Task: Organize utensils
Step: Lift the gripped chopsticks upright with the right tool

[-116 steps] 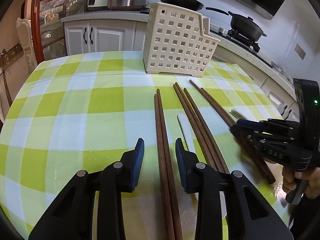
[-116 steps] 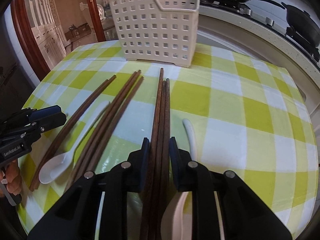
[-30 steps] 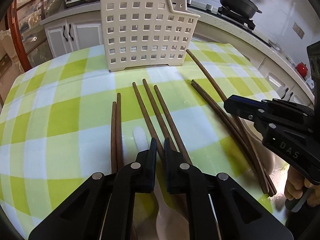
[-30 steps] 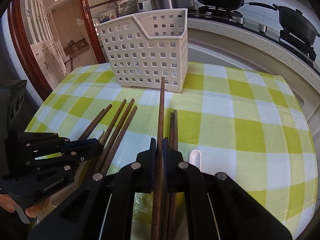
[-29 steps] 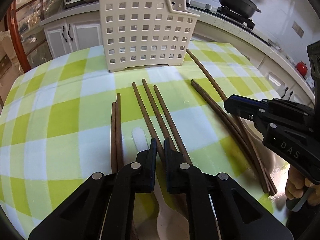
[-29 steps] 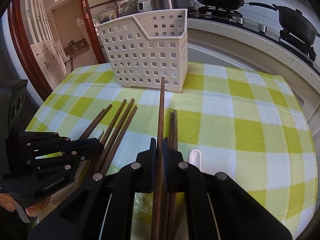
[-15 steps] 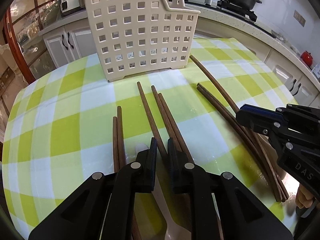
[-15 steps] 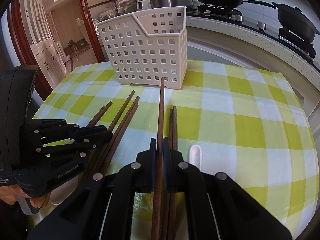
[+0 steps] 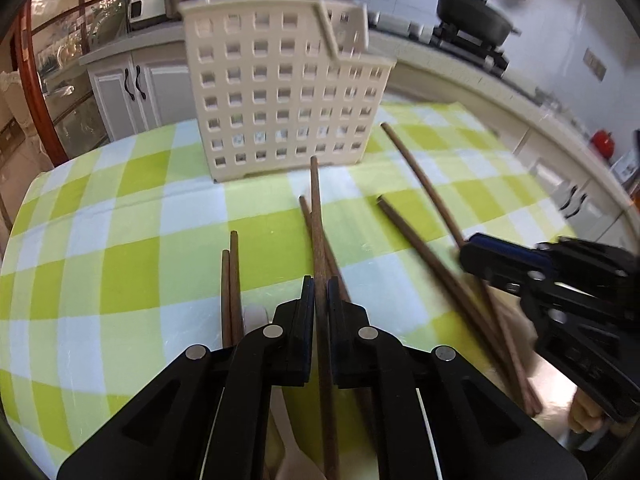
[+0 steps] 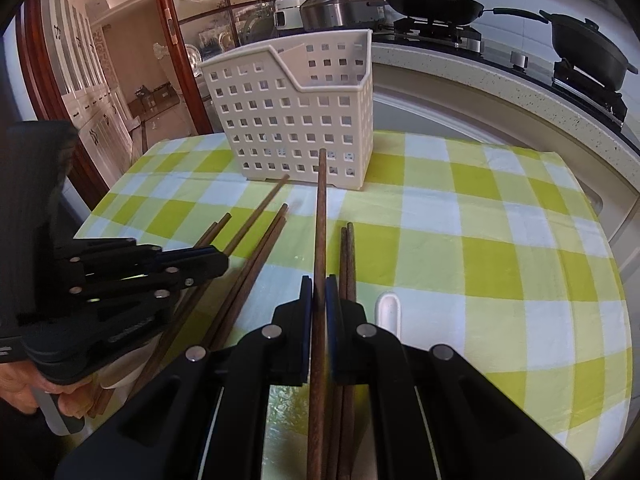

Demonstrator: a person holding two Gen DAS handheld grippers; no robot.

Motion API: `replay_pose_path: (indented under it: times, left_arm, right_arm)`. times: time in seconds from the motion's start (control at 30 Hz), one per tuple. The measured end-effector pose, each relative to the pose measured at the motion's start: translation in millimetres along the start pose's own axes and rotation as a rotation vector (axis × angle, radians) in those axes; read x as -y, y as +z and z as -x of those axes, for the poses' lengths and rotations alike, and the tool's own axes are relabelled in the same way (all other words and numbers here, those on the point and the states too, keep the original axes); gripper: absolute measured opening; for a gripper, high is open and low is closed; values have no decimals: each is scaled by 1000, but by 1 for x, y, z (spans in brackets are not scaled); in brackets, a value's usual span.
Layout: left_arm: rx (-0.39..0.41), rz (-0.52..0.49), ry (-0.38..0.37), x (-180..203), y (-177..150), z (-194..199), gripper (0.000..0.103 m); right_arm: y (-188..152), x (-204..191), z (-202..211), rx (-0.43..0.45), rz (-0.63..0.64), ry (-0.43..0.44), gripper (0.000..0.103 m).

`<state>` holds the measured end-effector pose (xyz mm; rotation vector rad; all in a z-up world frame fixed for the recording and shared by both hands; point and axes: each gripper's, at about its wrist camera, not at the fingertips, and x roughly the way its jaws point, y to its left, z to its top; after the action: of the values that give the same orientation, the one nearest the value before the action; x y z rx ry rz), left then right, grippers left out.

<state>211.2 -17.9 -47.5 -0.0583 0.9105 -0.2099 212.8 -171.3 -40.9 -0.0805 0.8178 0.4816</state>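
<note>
My left gripper [image 9: 318, 292] has its jaws closing on a dark wooden chopstick [image 9: 316, 220], pads pressed to it. The stick is lifted, and its tip points at the foot of the cream perforated basket [image 9: 280, 92]. My right gripper [image 10: 319, 288] is shut on another chopstick [image 10: 321, 220], whose tip reaches the front of the basket [image 10: 296, 120]. Several loose chopsticks [image 9: 420, 248] lie on the green checked cloth, a pair [image 9: 231, 280] of them to the left. Two more chopsticks [image 10: 347, 256] lie under the right gripper.
White spoons [image 10: 388, 312] [image 9: 256, 316] lie on the cloth near the grippers. The right gripper [image 9: 476, 250] juts in at the left wrist view's right side. Behind the table runs a counter with a stove, pans [image 10: 432, 2] and a rice cooker [image 10: 340, 10].
The left gripper opened a little, then shut on one chopstick of the middle group and raised it toward the basket. The right gripper still holds its chopstick, now nearer the basket.
</note>
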Motion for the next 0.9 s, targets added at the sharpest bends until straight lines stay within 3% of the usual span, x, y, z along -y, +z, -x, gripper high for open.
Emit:
replay_pose_path:
  times: [0.2, 0.53, 0.9]
  left_arm:
    - [86, 16, -37, 2, -4, 44, 5]
    - [215, 4, -31, 8, -9, 106, 5]
    - [302, 6, -21, 5, -9, 147, 5]
  right_arm:
    - [5, -6, 16, 34, 3, 7, 7]
    - [14, -19, 60, 115, 29, 5, 7]
    - [15, -26, 96, 175, 42, 2, 6]
